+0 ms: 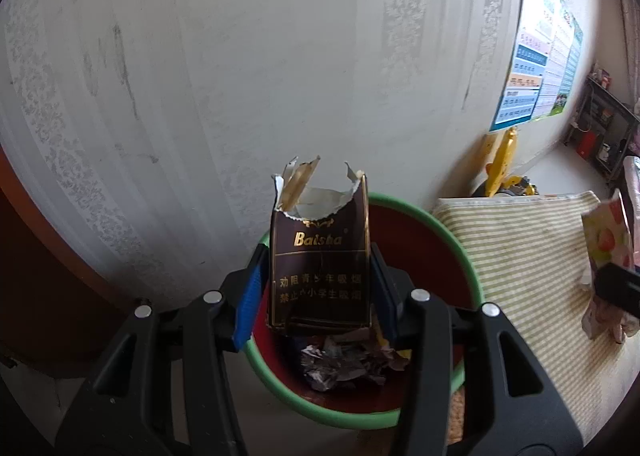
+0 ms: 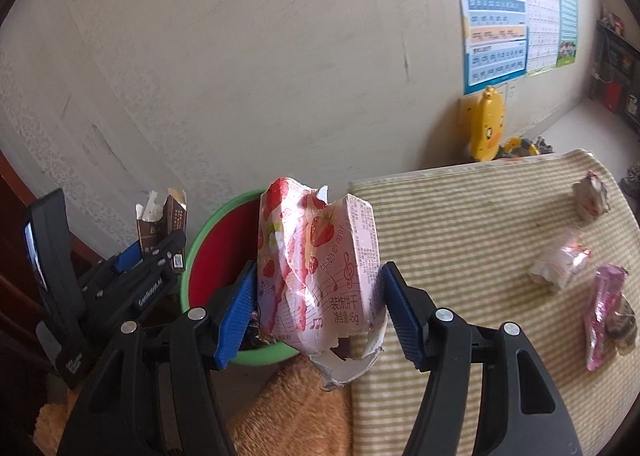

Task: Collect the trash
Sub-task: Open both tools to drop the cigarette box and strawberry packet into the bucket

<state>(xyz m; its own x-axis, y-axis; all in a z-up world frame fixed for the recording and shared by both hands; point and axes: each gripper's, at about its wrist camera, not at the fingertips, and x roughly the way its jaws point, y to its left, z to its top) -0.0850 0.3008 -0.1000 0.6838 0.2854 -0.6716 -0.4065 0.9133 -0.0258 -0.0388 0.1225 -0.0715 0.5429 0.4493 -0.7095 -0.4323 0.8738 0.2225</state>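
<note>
Torn snack box held beside the bin

A pink strawberry snack box is gripped upright between the blue pads of the right gripper, at the edge of a striped cloth. A green-rimmed red bin is seen just behind it. A brown cigarette pack is clamped in the left gripper. Three wrappers are scattered on the cloth.

Striped cloth, green and cream, covering a raised flat surface beside the wall. On it, toward the right edge: one crumpled pink-and-white wrapper; one crushed white-and-pink carton; one long pink foil wrapper, touching a small dark scrap.
</note>
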